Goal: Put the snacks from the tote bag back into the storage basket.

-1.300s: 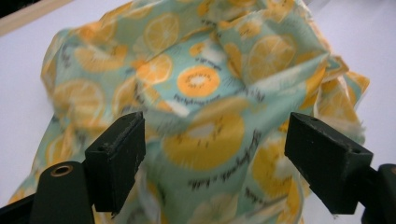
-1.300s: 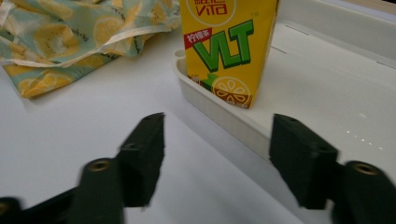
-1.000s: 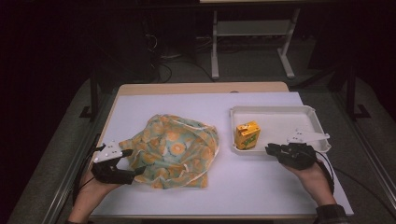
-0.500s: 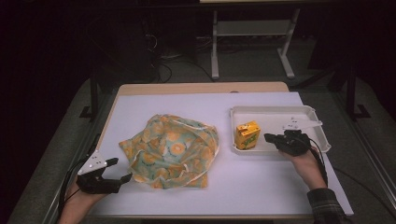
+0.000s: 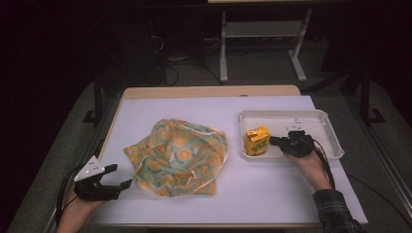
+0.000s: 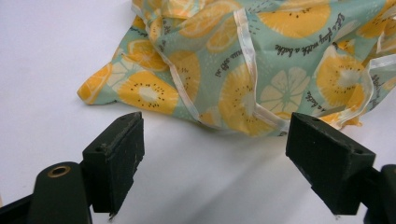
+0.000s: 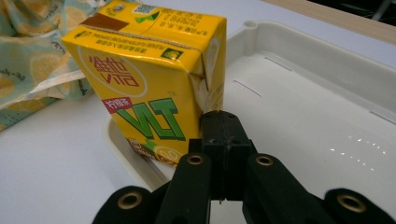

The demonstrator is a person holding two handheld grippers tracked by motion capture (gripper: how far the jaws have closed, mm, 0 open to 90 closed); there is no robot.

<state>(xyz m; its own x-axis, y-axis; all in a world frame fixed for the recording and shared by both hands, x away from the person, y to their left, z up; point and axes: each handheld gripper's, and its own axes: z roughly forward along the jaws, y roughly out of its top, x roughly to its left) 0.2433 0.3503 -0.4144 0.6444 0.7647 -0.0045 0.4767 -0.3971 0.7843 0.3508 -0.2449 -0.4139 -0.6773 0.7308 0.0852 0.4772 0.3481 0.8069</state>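
Right gripper (image 7: 219, 128) has its fingers pressed together, nosing the juice carton (image 7: 149, 84) standing in the tray (image 5: 320, 119). Left gripper (image 6: 215, 144), fingers spread, faces the fruit-print bag (image 6: 261, 60) on the tabletop (image 5: 272, 189). Looks like bagging's next: reopen, pinch the carton.

White table cover (image 5: 272, 184) over a wooden tabletop (image 5: 209, 91), grey floor (image 5: 262, 73) beyond the far edge, white metal stand (image 5: 260, 29) with two legs in the dark background, loose black cables (image 5: 170, 73) on the floor left of the stand
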